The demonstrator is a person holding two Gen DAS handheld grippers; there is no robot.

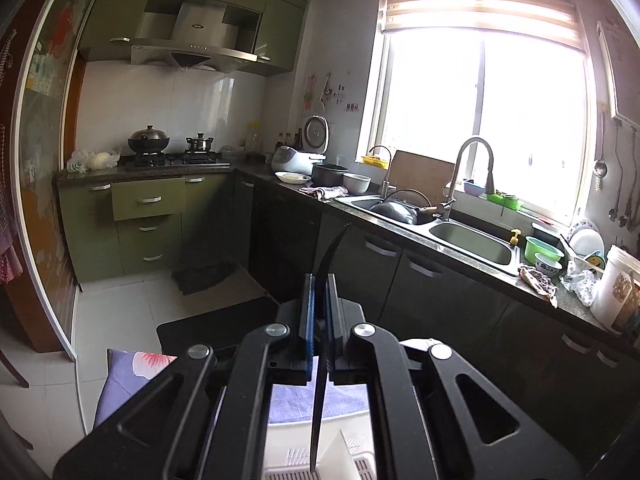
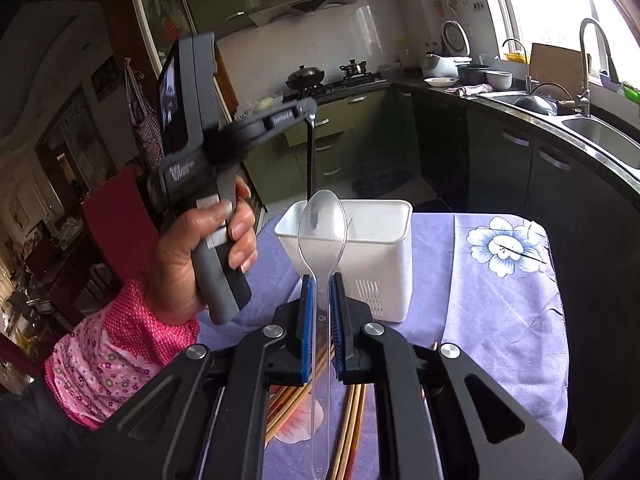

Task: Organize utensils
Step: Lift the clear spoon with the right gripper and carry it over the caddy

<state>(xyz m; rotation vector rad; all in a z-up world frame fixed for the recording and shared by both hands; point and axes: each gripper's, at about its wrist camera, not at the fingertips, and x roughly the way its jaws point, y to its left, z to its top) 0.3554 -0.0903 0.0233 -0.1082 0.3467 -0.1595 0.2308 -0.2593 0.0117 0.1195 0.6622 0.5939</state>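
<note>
My left gripper (image 1: 319, 280) is shut on a black plastic utensil (image 1: 320, 384) that runs between its blue pads, its tip (image 1: 334, 244) curving up. In the right wrist view the left gripper (image 2: 309, 110) is raised above the white utensil holder (image 2: 372, 248), with the black utensil (image 2: 311, 156) hanging down toward the holder's opening. My right gripper (image 2: 322, 280) is shut on a clear plastic spoon (image 2: 322, 224), bowl up, just in front of the holder. The holder's rim (image 1: 340, 456) shows below the left gripper.
The holder stands on a table with a purple floral cloth (image 2: 500, 280). Several wooden chopsticks (image 2: 348, 420) lie on the cloth under my right gripper. Dark kitchen cabinets and a sink counter (image 2: 560, 120) run along the right. A stove (image 1: 172, 158) is at the back.
</note>
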